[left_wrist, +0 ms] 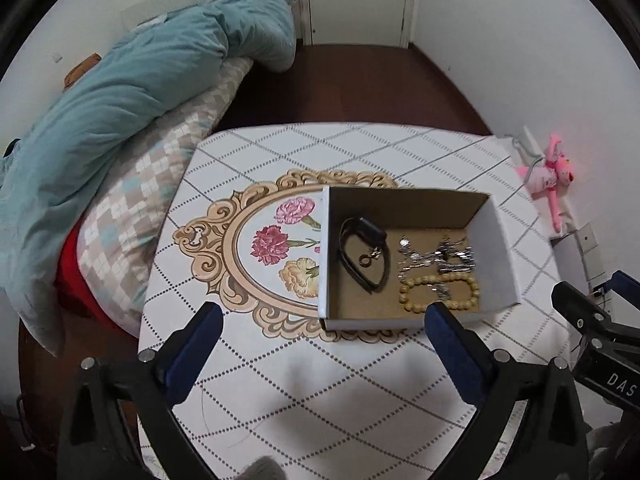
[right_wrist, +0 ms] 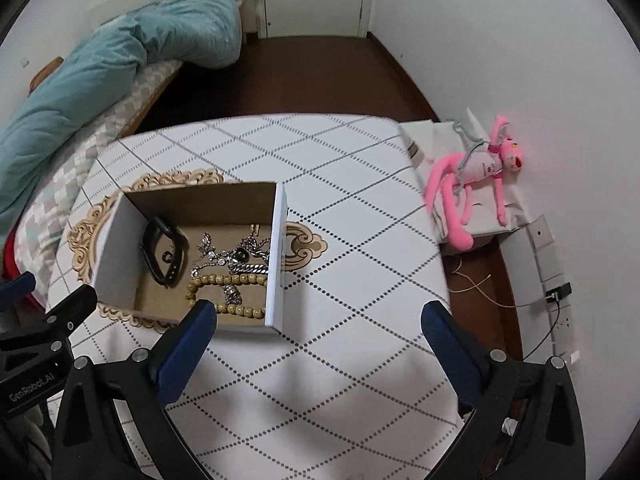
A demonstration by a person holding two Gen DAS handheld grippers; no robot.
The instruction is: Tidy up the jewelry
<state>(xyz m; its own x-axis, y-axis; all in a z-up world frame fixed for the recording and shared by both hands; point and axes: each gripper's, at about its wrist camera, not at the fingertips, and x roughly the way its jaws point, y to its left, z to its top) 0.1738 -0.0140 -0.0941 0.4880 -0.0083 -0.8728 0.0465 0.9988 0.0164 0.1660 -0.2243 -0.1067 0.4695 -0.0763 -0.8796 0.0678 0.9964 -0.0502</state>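
An open cardboard box (left_wrist: 502, 248) with white outer walls stands on the table; it also shows in the right wrist view (right_wrist: 276, 256). Inside lie a black wristband (left_wrist: 362, 256) (right_wrist: 164, 254), a tangle of silver chains (left_wrist: 438, 258) (right_wrist: 236, 258) and a tan bead bracelet (left_wrist: 440, 294) (right_wrist: 228, 292). My left gripper (left_wrist: 324, 316) is open and empty, just in front of the box. My right gripper (right_wrist: 316, 316) is open and empty, to the front right of the box.
The table (left_wrist: 300, 380) (right_wrist: 340, 200) has a white diamond-pattern cloth with a flower medallion (left_wrist: 272, 240). A bed with a teal duvet (left_wrist: 132, 80) lies left. A pink plush toy (right_wrist: 476, 184) and cables (right_wrist: 552, 296) sit at the right wall.
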